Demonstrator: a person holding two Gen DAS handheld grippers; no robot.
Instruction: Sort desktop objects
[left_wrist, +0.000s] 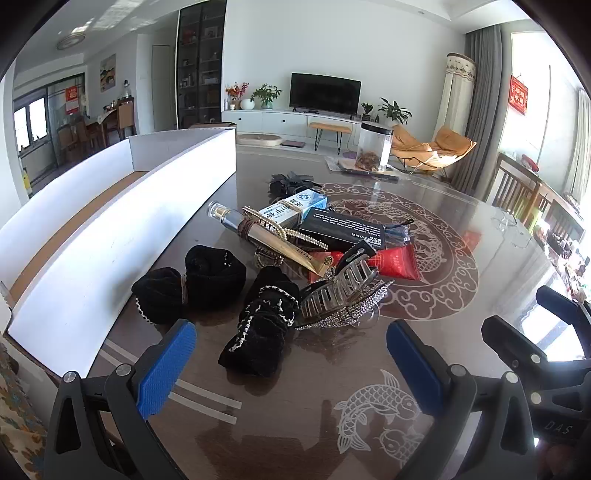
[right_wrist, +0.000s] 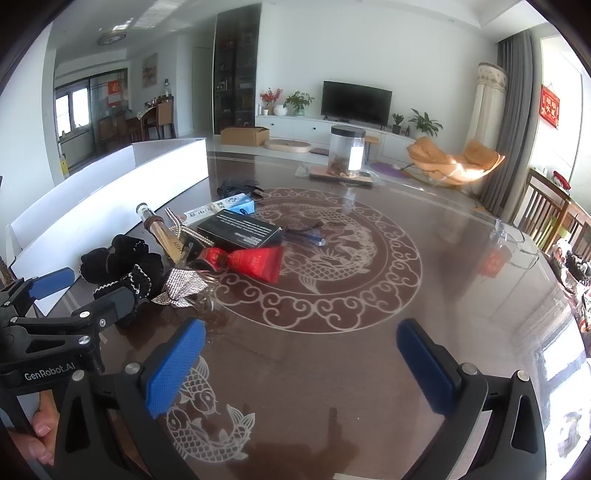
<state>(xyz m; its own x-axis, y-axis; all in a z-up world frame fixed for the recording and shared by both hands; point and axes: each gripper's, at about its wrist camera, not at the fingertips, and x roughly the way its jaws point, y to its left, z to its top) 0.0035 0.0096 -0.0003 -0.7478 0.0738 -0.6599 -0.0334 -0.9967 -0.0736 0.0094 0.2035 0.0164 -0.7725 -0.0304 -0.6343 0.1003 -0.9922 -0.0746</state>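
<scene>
The brown table is showing pale fish and cloud patterns. Black scrunchies are lying by a red tube, a white box and blue pads.

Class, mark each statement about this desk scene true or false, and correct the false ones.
1. Both grippers are open and empty. True: left gripper, right gripper.
2. The red tube lies inside the white box. False: it lies on the table, in the pile.
3. The clear jar stands upright, apart from the pile. True.
4. The left gripper clamps a black scrunchie. False: it touches nothing.
</scene>
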